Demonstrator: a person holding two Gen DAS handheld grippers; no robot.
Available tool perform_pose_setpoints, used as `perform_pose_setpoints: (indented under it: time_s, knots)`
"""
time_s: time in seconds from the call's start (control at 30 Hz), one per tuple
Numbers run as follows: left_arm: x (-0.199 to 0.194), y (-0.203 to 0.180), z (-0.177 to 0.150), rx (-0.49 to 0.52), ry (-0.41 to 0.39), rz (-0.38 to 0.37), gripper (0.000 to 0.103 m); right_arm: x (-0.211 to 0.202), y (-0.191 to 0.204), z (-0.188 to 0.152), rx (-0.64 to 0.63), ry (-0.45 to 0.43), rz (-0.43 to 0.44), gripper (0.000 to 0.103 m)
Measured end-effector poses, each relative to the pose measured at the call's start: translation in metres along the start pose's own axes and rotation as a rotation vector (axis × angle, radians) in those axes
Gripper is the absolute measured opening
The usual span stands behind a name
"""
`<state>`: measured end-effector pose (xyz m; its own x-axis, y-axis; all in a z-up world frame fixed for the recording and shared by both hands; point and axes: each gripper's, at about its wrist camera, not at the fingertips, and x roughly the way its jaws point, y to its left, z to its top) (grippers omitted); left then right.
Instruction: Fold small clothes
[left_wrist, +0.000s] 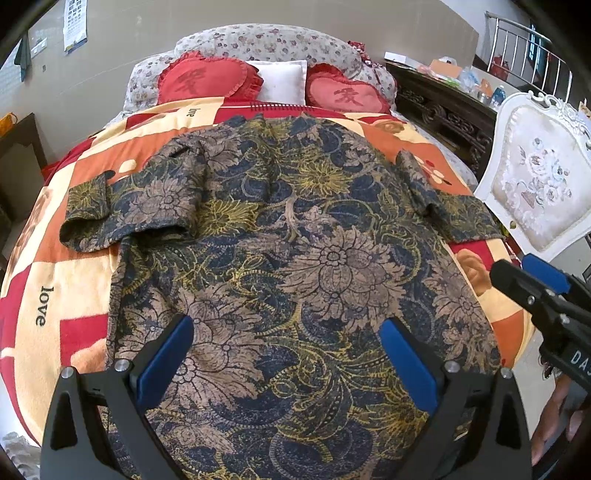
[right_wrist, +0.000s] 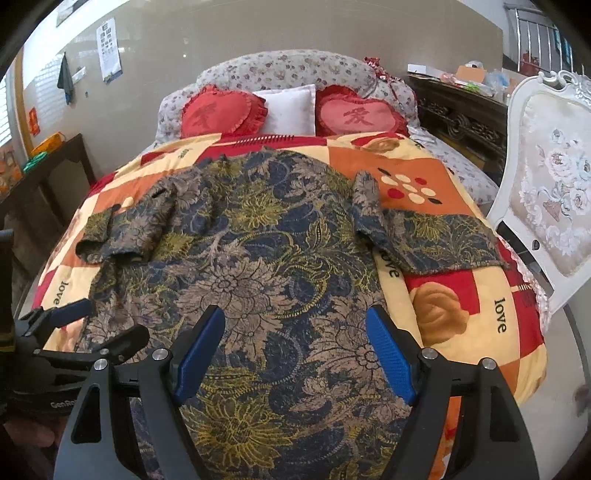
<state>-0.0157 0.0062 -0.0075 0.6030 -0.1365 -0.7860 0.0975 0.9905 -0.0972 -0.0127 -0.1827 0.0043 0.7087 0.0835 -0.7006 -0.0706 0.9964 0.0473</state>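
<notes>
A short-sleeved garment (left_wrist: 295, 240) in a navy, tan and yellow flower print lies spread flat on the bed, collar toward the pillows, hem toward me. Its left sleeve (left_wrist: 122, 206) is bunched and its right sleeve (right_wrist: 443, 240) lies out to the side. My left gripper (left_wrist: 286, 325) hovers open over the hem's left half, nothing between its blue pads. My right gripper (right_wrist: 297, 314) stands open over the same garment (right_wrist: 258, 277) further right, also empty. Each gripper shows in the other's view: the right gripper (left_wrist: 528, 284) at the right edge, the left gripper (right_wrist: 92, 321) at the left.
A red, orange and cream "love" blanket (right_wrist: 480, 314) covers the bed. Two red heart cushions (left_wrist: 207, 79) and a white pillow (left_wrist: 282, 83) lean on the floral headboard. A white upholstered chair (right_wrist: 554, 177) stands close on the right, a dark carved cabinet (left_wrist: 450, 110) behind it, a dark table (right_wrist: 48, 170) left.
</notes>
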Motion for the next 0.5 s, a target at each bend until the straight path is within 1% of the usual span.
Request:
perform_pose_setpoints:
  time_s: [0.13,0.4,0.5]
  knots:
    - [0.002,0.003,-0.002,-0.007,0.005,0.003,0.103,0.000,-0.002,0.000,0.022,0.018,0.035,0.085]
    - [0.003,0.004,-0.003,-0.005,0.009,0.006,0.103,0.000,0.007,-0.001,-0.027,0.030,0.030,0.085]
    - [0.003,0.004,-0.003,-0.005,0.008,0.008,0.103,0.001,0.007,-0.001,-0.024,0.037,0.029,0.085]
